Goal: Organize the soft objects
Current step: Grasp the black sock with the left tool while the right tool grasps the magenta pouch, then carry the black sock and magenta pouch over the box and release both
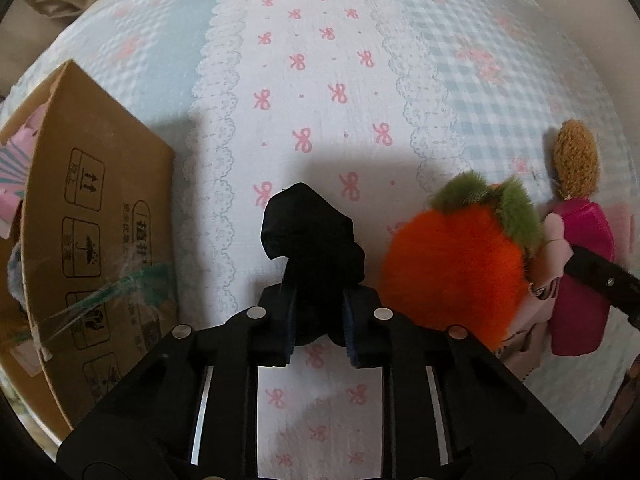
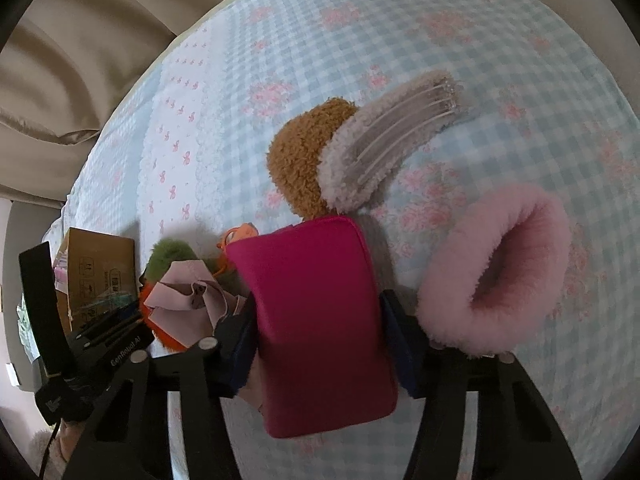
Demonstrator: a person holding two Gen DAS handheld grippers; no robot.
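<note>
My left gripper (image 1: 318,322) is shut on a black soft cloth (image 1: 312,232) and holds it above the bedspread, right of the cardboard box (image 1: 96,216). My right gripper (image 2: 320,344) is shut on a magenta soft pouch (image 2: 316,312), which also shows in the left wrist view (image 1: 582,276). An orange plush fruit with green leaves (image 1: 456,268) lies between the two grippers. A brown fuzzy plush (image 2: 304,160), a grey fuzzy piece (image 2: 380,144), a pink fluffy ring (image 2: 496,272) and a pale pink cloth (image 2: 188,300) lie around the pouch.
The cardboard box (image 2: 100,268) stands at the left on the bed and holds pink and grey items. The bedspread (image 1: 320,80) is checked blue with pink bows. Beige curtains (image 2: 72,60) hang at the far left.
</note>
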